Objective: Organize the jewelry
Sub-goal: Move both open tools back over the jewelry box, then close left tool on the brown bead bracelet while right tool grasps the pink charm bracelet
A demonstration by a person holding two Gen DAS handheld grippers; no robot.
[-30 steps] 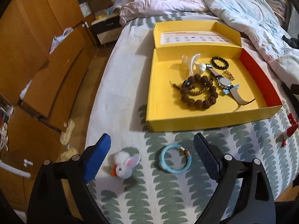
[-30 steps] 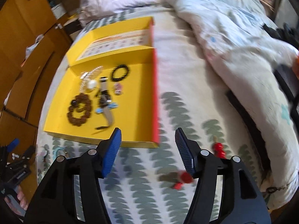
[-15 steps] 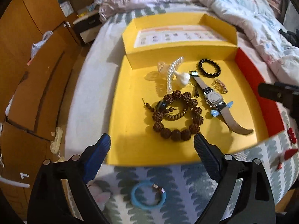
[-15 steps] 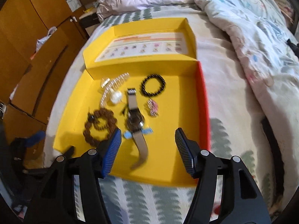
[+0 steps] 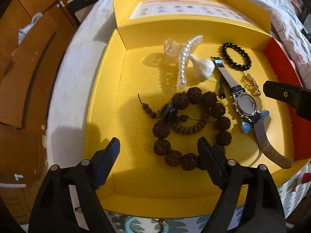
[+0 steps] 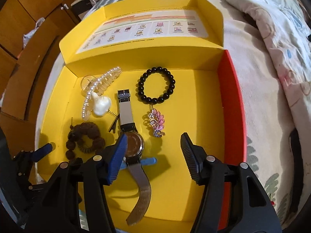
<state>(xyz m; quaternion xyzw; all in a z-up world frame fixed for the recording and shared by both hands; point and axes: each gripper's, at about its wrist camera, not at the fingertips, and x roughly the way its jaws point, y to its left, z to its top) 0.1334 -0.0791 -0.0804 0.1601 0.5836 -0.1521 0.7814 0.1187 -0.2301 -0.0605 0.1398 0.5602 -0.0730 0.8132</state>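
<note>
Hovering over the yellow box (image 5: 105, 101), we find our left gripper (image 5: 158, 157) and right gripper (image 6: 153, 151) closing, both empty, above the watch (image 6: 134, 141).

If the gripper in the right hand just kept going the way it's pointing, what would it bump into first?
Probably the bare yellow floor of the box: the right gripper, jaws closing on nothing, points between the watch and the pink pendant. Depth is unclear.

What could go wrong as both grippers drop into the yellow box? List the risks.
1. The closing left gripper, nothing between its jaws, may snag both tangled brown bead bracelets.
2. The closing right gripper, also empty, hovers where the grey-strapped wristwatch covers a blue clip; both could lift together.
</note>
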